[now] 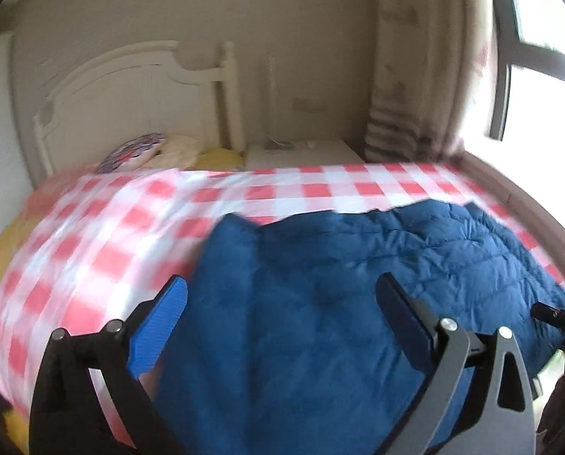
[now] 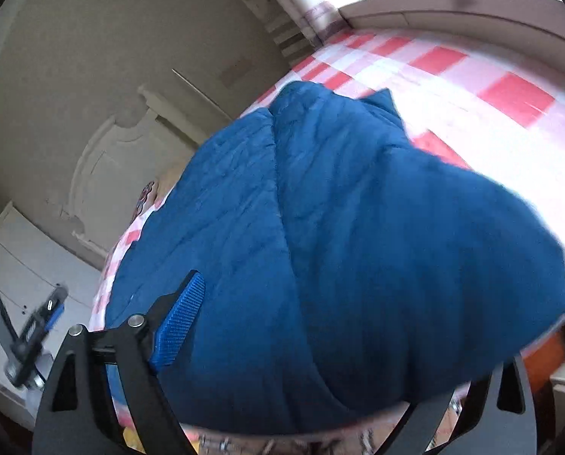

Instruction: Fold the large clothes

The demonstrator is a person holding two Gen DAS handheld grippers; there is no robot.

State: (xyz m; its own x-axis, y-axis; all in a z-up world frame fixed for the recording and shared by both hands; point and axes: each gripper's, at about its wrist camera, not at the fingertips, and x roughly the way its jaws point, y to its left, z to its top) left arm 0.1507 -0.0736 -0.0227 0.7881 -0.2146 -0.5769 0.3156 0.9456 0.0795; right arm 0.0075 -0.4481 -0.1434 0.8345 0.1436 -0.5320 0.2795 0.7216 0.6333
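A dark blue quilted jacket (image 1: 358,284) lies folded on the bed's red-and-white checked sheet (image 1: 104,235). My left gripper (image 1: 286,303) hovers over the jacket's left part, jaws wide open with nothing between them. In the right wrist view the jacket (image 2: 339,227) bulges close to the camera. My right gripper (image 2: 313,303) stands wide open at its near edge. Its left pad (image 2: 180,318) is bare beside the cloth, and the right finger is hidden under a fold. The right gripper (image 1: 559,318) shows at the jacket's right end, and the left gripper (image 2: 36,326) shows at far left.
A white headboard (image 1: 131,91) and pillows (image 1: 157,149) are at the bed's far end, with a white nightstand (image 1: 301,153) beside them. A curtain (image 1: 407,94) and window (image 1: 544,76) stand on the right. A white drawer unit (image 2: 28,265) stands left of the bed.
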